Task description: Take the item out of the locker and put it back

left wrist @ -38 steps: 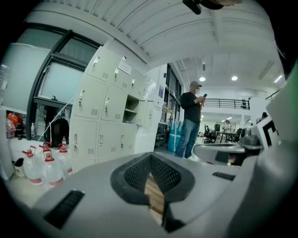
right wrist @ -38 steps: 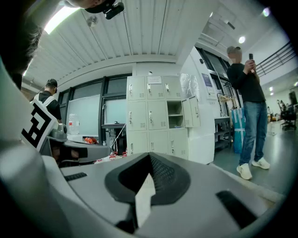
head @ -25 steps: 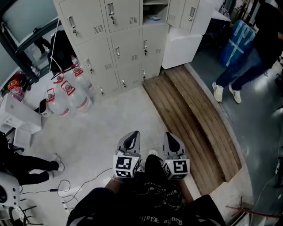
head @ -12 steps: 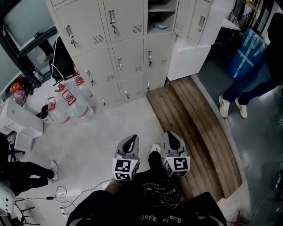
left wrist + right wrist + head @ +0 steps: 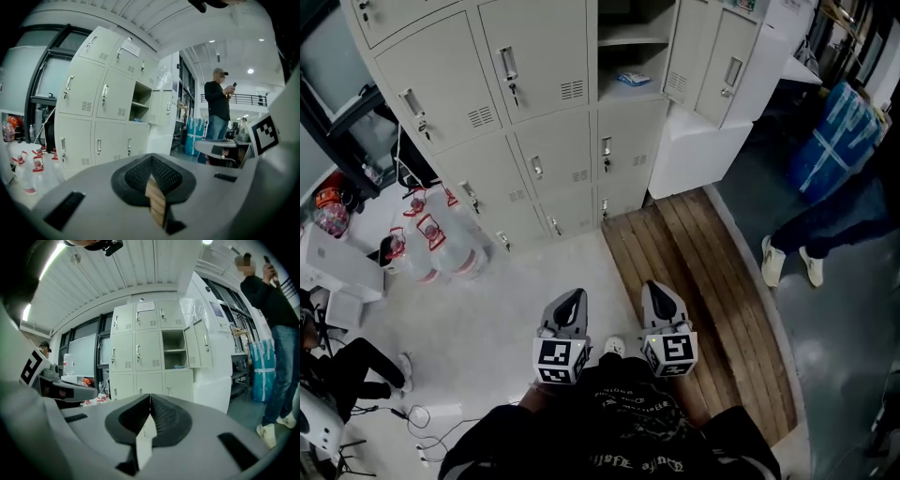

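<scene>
head view: the cream metal locker bank (image 5: 534, 84) stands at the top, one compartment open. a small blue-and-white packet (image 5: 634, 79) – the item – lies on that compartment's shelf, the open door (image 5: 713, 58) swung out to its right. the left gripper (image 5: 569, 306) and the right gripper (image 5: 660, 300) sit side by side well short of the locker bank, both pointing toward it. each has its jaws pressed together with nothing in them. clear water bottles with red labels (image 5: 431, 239) stand on the floor at the locker bank's left end. brown wooden planks (image 5: 694, 281) run out from its base on the right. a person in jeans and white shoes (image 5: 825, 225) stands farther right of the locker bank.

left gripper view: the left gripper (image 5: 151, 159) has its jaws closed tip to tip and empty; only a sliver of the planks shows below them. the locker bank (image 5: 93, 112) fills the left, its open compartment (image 5: 140, 105) toward the right end. the person (image 5: 218, 108) stands to the right of it.

right gripper view: the right gripper (image 5: 150, 399) is likewise shut – nothing pinched. the locker bank (image 5: 145, 357) is straight ahead, and the packet (image 5: 178, 366) rests on the shelf of the open compartment.
</scene>
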Demonstrator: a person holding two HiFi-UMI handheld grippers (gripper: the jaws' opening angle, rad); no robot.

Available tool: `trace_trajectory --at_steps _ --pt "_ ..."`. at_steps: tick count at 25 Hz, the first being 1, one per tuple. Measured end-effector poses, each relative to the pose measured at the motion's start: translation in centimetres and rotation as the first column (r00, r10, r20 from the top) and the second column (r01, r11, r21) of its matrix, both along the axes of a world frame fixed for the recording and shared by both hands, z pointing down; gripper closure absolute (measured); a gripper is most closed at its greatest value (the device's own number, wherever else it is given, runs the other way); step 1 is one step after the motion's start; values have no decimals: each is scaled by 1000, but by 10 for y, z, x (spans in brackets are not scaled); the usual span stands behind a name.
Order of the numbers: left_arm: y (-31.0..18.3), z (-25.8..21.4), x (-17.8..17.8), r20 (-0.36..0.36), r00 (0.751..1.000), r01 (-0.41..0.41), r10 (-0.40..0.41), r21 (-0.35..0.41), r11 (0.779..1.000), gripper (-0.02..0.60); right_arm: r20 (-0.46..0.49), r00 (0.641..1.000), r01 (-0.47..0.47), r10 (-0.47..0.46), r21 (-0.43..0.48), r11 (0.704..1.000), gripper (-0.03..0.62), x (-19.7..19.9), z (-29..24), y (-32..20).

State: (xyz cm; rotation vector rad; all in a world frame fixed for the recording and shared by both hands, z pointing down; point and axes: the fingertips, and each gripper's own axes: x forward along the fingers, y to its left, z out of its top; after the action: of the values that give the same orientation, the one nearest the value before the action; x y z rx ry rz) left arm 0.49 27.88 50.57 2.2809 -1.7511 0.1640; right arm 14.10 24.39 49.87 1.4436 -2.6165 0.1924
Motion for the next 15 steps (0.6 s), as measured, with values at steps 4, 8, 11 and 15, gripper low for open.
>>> trace_trajectory --at_steps 4,8,11,15 --pt "-42 -6 24 -3 1000 5 -5 30 1000 575 -28 999 31 -31 6 999 589 17 1 -44" --pt "-70 -8 35 -3 1000 13 -13 34 999 575 -37 998 49 -49 1 999 589 22 4 -73" --pt "-86 -3 36 3 1000 15 -15 23 1000 575 -29 998 53 -53 -12 999 589 23 7 -87" --pt "-110 -1 39 7 1000 4 -4 22 1000 575 -30 999 44 -45 -26 999 588 26 11 -104"
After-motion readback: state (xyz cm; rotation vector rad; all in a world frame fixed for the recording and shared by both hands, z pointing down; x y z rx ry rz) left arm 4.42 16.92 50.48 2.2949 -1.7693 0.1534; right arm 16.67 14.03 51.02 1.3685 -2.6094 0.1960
